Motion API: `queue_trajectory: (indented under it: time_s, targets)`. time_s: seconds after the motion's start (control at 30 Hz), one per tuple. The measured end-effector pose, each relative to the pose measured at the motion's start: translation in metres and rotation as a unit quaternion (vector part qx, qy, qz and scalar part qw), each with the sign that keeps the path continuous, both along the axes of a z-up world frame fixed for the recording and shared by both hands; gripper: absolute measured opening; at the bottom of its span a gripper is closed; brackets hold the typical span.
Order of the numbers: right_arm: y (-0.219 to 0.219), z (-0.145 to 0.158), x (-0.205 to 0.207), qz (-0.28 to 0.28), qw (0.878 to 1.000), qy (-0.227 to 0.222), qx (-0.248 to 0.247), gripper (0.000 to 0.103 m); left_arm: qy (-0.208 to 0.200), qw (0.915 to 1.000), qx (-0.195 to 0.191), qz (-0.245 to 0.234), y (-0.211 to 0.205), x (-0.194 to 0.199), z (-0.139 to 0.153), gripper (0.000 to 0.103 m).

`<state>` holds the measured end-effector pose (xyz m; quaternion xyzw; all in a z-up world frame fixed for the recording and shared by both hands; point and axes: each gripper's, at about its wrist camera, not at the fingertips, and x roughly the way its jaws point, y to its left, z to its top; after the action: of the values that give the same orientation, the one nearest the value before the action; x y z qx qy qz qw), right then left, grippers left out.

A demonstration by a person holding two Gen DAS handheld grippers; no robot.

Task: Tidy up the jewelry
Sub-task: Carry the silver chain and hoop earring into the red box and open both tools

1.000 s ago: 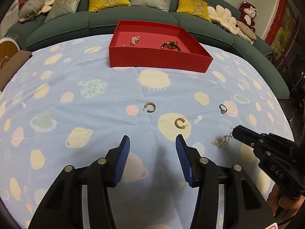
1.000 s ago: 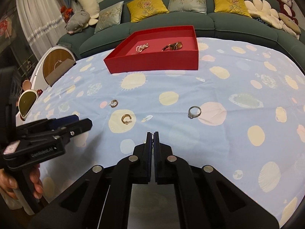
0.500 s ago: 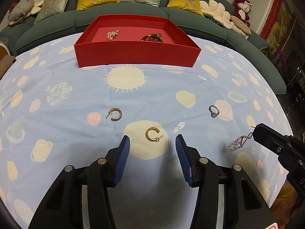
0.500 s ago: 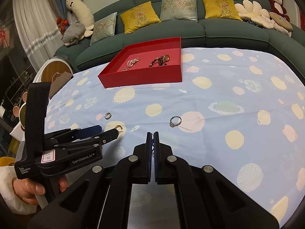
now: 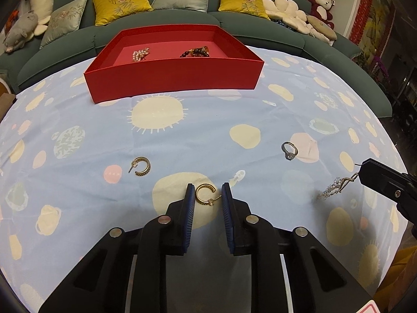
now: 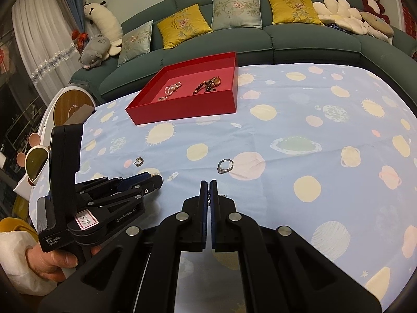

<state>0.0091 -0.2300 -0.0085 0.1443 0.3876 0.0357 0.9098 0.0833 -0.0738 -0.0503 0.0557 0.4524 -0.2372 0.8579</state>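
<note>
The left hand-held gripper (image 5: 208,198) has just been closing; its blue pads flank the gold hoop earring (image 5: 205,193) on the cloth-covered desk (image 5: 208,130), not yet pressing it. The hoop could skid aside.

The right hand-held gripper (image 5: 361,173), clamped shut, dangles a silvery chain earring (image 5: 335,187) that may slip.

Count:
- two gold hoops, the second (image 5: 142,166) apart
- one silver ring (image 5: 289,150)
- one red tray (image 5: 172,78), holding two pieces

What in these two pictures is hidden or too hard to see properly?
- Left wrist view: whether the left claw pads touch the gold hoop earring; too close to tell.
- Right wrist view: that earring is hidden behind the left claw.
- Right wrist view: the dangling chain in the right claw barely shows between shut pads.
</note>
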Motion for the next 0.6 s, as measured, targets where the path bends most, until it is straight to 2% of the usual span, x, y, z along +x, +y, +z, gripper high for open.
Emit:
queue_trajectory:
  time_s: [0.2,0.37,0.6]
  targets:
    - [0.002,0.006,-0.001,0.003,1.0,-0.008,0.001,0.001,-0.001,0.9999,-0.014,-0.002,0.004,-0.007,0.013,0.018]
    - [0.005,0.025,0.001,0.007,1.0,-0.03,0.003,0.001,-0.024,0.9991,-0.034,-0.007,0.013,-0.017,0.045,0.018]
    - [0.017,0.068,0.01,0.013,0.996,-0.082,0.004,0.001,-0.056,0.9962,-0.066,-0.006,0.03,-0.017,0.103,0.018]
